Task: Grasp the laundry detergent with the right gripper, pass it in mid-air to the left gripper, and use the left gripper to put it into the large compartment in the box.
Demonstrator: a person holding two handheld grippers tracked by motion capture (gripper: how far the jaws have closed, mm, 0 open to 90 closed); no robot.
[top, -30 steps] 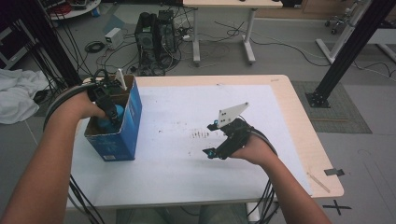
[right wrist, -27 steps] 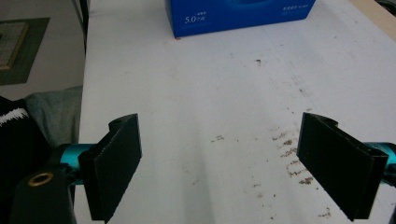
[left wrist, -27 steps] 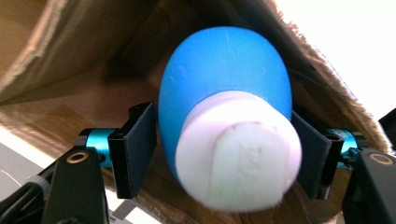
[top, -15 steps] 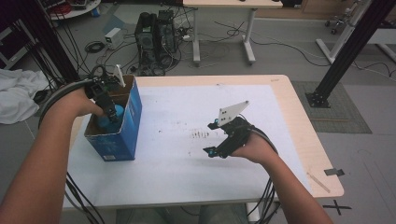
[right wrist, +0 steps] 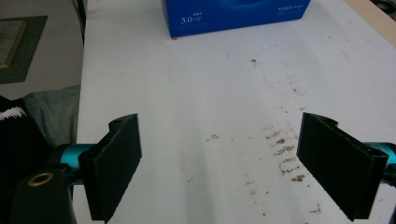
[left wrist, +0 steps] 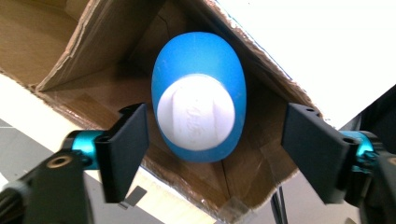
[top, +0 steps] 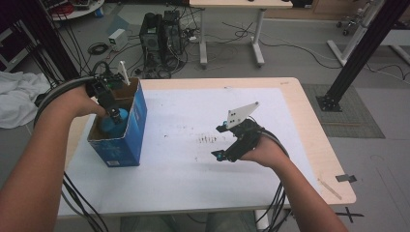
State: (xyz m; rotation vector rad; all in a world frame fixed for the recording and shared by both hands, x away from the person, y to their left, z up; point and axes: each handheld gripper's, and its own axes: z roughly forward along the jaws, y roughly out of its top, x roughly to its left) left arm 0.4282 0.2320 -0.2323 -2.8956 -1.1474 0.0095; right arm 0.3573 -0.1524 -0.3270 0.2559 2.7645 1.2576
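- High view: the left hand-held gripper (top: pixel 114 115) reaches down into the open top of the blue cardboard box (top: pixel 126 140), which stands near the left edge of the white-covered surface (top: pixel 183 193). A blue bottle (top: pixel 114 124) sits inside the box, right under the gripper's tips.
- High view: the right hand-held gripper (top: pixel 223 152) rests low over the middle of the surface, well apart from the box, with its grey three-cornered plate tilted up above it. Small dark specks mark the sheet just left of it.
- Left gripper view: the left hand-held gripper (left wrist: pixel 215 154) has its jaws spread, and they have just been opening. The blue bottle (left wrist: pixel 198 95) with its white round cap (left wrist: pixel 195 112) stands in a corner of the box, between the two jaws; neither pad presses on it, with a clear gap on the right side.
- Right gripper view: the right hand-held gripper (right wrist: pixel 219 168) has its jaws wide apart with nothing between them, only the speckled surface (right wrist: pixel 196 93). The blue box (right wrist: pixel 233 14) stands farther off at the top edge.
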